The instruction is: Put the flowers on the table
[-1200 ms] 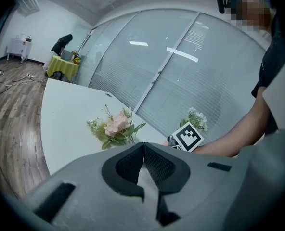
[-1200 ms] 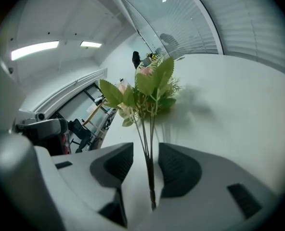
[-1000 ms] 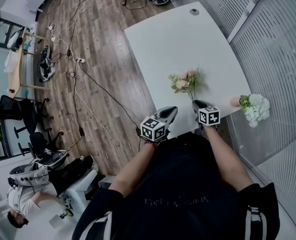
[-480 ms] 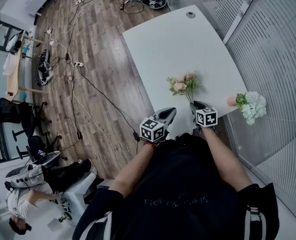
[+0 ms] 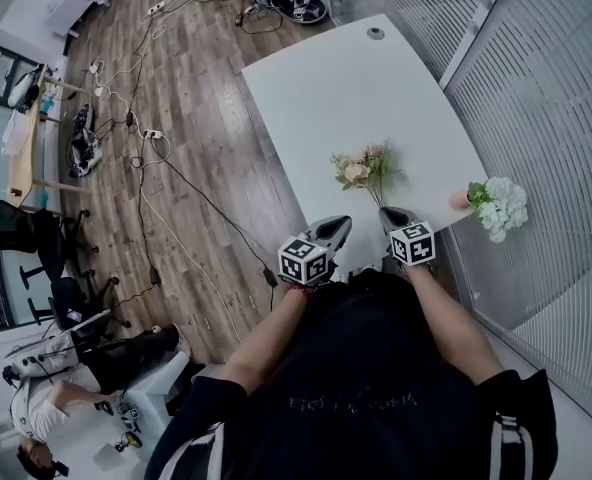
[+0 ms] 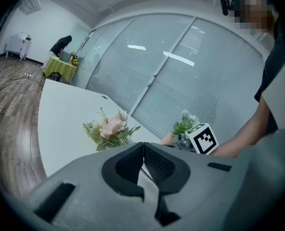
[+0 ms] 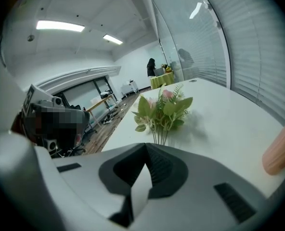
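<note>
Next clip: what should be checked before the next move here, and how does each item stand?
1. Bouquet is over the table: ok.
2. Right gripper has its jaws shut: ok.
3. Stems are caught in those jaws: cannot tell.
4. Left gripper is shut and empty: ok.
5. Vase stands apart from the bouquet: ok.
</note>
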A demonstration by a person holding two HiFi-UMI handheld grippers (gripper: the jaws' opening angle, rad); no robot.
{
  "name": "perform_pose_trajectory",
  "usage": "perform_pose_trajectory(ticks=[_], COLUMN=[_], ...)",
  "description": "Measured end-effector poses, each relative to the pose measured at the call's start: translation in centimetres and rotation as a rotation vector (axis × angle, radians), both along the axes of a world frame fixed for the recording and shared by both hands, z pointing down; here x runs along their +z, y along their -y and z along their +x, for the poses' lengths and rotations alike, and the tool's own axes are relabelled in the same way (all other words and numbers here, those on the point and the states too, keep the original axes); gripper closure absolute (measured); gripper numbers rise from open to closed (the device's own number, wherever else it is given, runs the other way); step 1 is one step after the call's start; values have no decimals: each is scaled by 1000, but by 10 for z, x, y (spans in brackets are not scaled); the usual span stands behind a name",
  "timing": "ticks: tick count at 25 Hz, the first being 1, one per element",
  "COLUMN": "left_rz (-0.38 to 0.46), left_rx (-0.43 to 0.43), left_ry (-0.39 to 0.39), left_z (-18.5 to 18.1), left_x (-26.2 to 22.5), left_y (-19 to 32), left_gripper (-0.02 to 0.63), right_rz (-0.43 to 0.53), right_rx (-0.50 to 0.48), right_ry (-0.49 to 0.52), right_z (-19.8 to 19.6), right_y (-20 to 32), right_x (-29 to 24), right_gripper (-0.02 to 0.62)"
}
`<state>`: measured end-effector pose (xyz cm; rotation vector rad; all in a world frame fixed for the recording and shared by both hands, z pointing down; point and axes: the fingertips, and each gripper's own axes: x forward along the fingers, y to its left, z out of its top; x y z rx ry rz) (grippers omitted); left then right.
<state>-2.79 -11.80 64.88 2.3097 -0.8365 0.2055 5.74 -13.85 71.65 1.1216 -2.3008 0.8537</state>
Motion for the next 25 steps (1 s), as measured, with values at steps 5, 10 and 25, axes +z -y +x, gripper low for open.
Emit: perform_pose_trajectory(ticks=[5,10,25], left_rz=[10,88,256], left_rx=[-14,45,118], left_ry=[-29,22,2], left_z=[-4,-3,0], left_x=[-6,-19,-77], left_y=[-2,-11,-35], left_gripper=[588,588,588], right_rz=[73,134,332], right_rx=[-21,-8,24], right_ry=[15,48,137], right_z=[-5,-9,-16], right_y=[-12,-21,-47], right_x=[-22,-51,-140], right_gripper=[566,566,568])
